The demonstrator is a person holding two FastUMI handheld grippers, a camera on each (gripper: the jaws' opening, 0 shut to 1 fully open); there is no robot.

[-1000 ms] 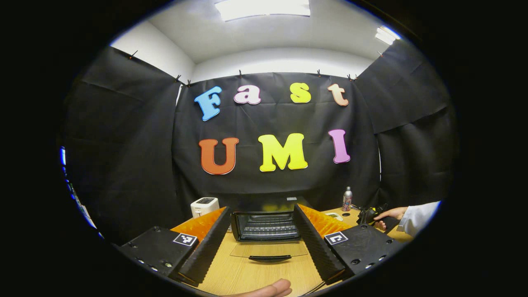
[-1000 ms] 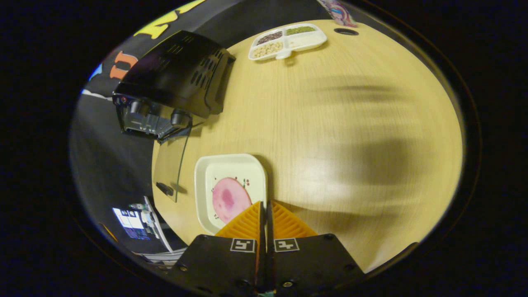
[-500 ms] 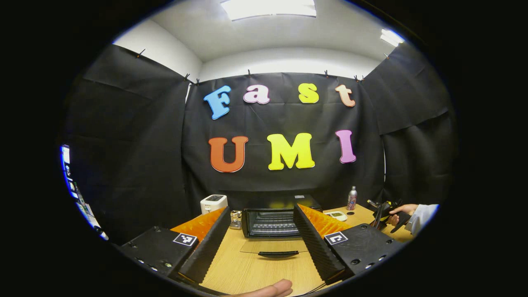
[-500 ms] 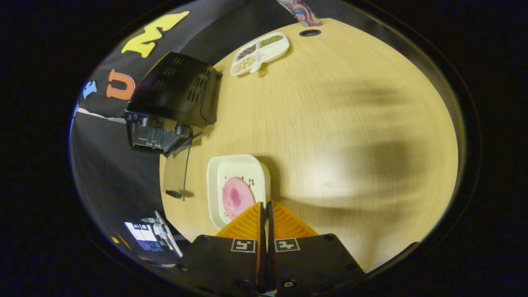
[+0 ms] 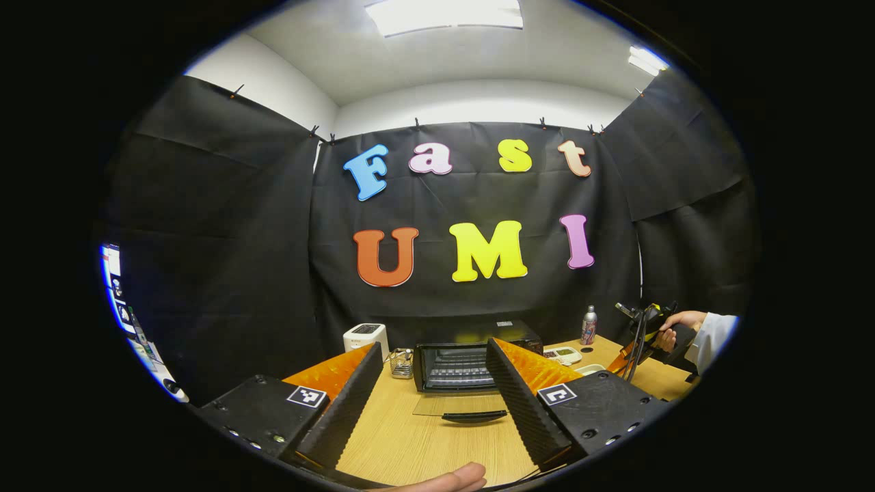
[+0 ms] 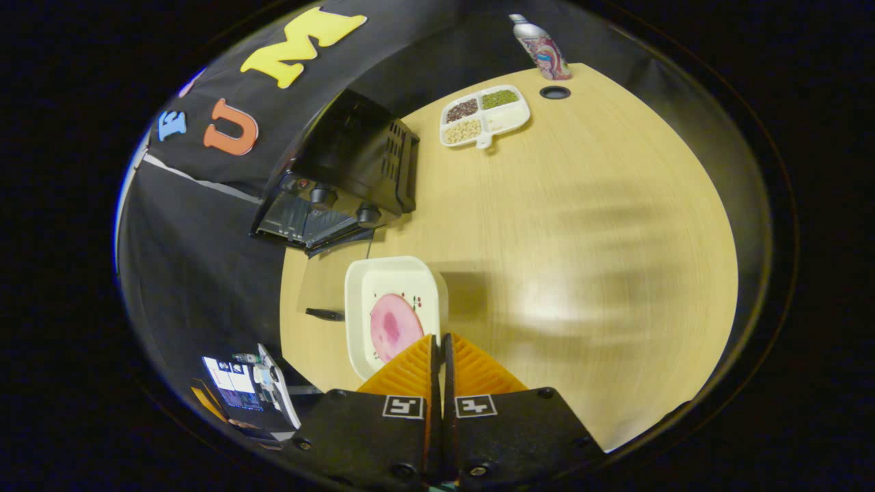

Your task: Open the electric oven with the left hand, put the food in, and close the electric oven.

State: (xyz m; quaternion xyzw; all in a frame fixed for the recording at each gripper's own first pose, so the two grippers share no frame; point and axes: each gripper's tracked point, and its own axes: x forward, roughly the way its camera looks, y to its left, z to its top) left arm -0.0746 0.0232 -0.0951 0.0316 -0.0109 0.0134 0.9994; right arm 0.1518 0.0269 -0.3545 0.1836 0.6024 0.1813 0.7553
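The oven (image 5: 472, 357) stands toward the back edge of the wooden table (image 6: 588, 273), its glass door (image 5: 456, 406) dropped flat toward the front edge with the handle (image 5: 474, 415) outermost, so the opening step looks done and the step in hand is getting the food in. The right gripper (image 6: 439, 345) has its fingers pinched together at the near rim of the white plate (image 6: 395, 309), which carries a pink round slice (image 6: 393, 326); the rim appears caught between them, and the plate seems lifted clear of the table, near the front edge and just beside the open door. To do this well, I judge the plate must stay level (a thin rim grip lets it tip easily), travel over the lowered door without knocking the handle, and slide straight onto the rack rather than meeting the oven's front frame. The left gripper (image 5: 432, 383) hangs with its fingers spread wide and nothing between them, held back from the door; it should wait clear of the path until the plate is in. Farther back on the table sit a divided tray of beans (image 6: 485, 115) and a bottle (image 6: 542, 49) near the far corner, and a white toaster (image 5: 366, 337) and a small wire basket (image 5: 402, 363) beside the oven. Black cloth walls close the booth, under ceiling lights (image 5: 444, 12).
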